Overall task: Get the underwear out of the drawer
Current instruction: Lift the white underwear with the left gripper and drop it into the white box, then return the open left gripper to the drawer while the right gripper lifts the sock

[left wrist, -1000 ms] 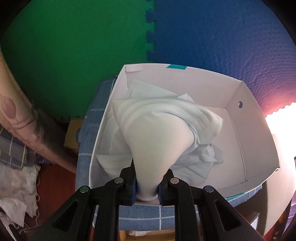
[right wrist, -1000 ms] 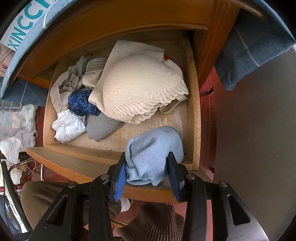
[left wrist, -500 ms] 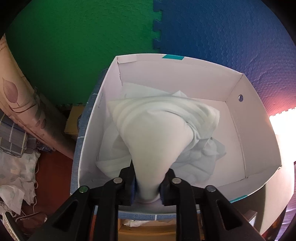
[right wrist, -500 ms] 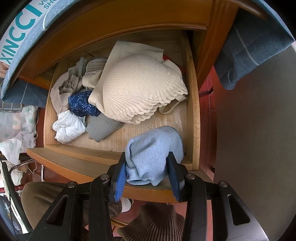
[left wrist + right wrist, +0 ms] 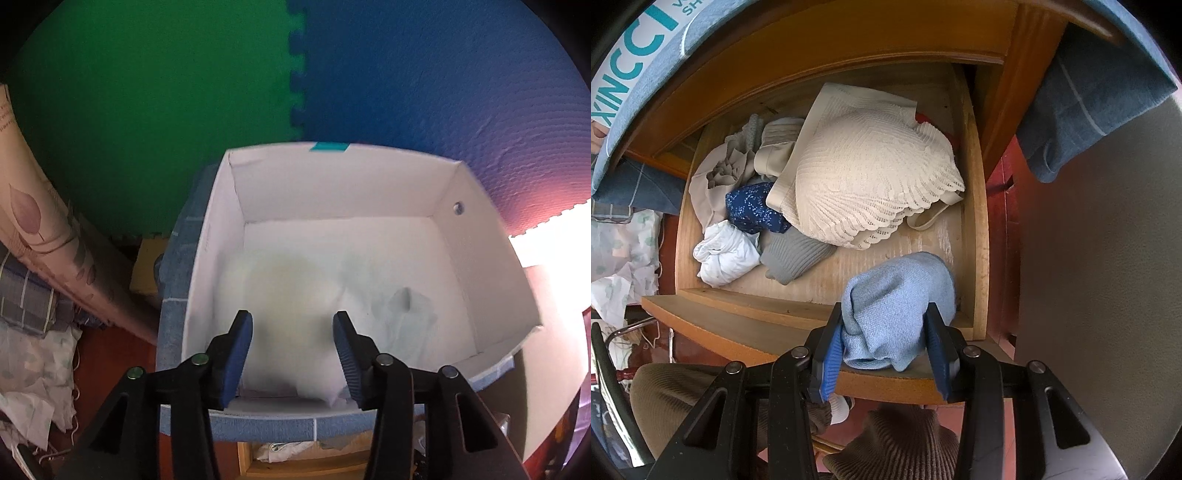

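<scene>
White box (image 5: 340, 188) walls ring pale garment (image 5: 288, 295); floor beside bare.

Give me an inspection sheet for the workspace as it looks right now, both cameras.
Surface: wooden drawer pulled open; white cardboard box sits on blue cloth.
Job's things: light blue garment clamped above the drawer's front corner; pale garment, blurred, inside the box.
Clutter: cream lace garment, navy patterned piece, grey ribbed piece, white bundle and beige pieces lie in the drawer.
Grippers: left gripper has just been opening, pads clear of the pale garment; right gripper shut on the light blue garment.
Cables: nothing seen.
Surroundings: green and blue foam mats behind the box; person's brown ribbed sleeve below.
</scene>
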The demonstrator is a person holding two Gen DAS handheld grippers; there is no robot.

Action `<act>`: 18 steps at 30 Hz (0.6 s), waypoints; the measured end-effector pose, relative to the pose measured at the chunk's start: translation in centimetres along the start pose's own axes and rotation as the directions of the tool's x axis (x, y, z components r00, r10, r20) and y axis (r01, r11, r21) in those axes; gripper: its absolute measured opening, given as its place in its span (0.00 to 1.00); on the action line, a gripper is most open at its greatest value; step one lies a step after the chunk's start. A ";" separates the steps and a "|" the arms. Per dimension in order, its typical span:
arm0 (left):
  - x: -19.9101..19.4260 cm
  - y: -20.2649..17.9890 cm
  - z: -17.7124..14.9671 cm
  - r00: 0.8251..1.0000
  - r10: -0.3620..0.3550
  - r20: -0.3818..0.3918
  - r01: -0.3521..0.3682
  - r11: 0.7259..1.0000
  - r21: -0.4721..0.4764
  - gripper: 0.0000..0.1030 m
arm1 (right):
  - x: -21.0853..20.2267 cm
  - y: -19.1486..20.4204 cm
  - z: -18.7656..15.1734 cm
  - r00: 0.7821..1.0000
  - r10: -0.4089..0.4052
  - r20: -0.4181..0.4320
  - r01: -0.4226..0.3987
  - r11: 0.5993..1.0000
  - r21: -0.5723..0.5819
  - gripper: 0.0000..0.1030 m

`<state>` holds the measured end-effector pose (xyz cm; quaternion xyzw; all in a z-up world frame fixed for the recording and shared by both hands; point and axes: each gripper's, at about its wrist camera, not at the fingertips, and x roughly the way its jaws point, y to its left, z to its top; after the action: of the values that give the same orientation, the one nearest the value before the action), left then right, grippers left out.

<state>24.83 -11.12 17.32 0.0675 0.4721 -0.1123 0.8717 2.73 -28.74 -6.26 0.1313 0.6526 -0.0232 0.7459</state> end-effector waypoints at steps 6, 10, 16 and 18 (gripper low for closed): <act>-4.7 1.3 -1.5 0.994 0.030 0.109 -0.032 0.999 0.017 0.48 | -0.3 -0.1 -0.1 1.000 -0.004 0.020 0.004 1.000 0.011 0.36; -6.2 2.3 -4.5 0.990 0.065 0.126 -0.068 0.998 0.018 0.50 | -0.4 0.1 -0.1 0.999 -0.027 0.018 0.027 1.000 -0.002 0.37; -5.5 3.1 -10.2 0.990 0.114 0.085 -0.117 0.993 0.027 0.51 | -0.4 0.7 0.0 0.998 -0.069 0.013 0.069 0.997 -0.035 0.36; -4.5 3.6 -12.3 0.990 0.131 0.059 -0.132 0.991 0.016 0.51 | -0.5 0.9 0.0 0.996 -0.086 0.011 0.087 0.995 -0.047 0.36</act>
<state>13.44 -4.34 14.49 0.1038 0.4399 -0.0614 0.8899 2.84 -27.94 -5.65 0.0848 0.6547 -0.0405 0.7500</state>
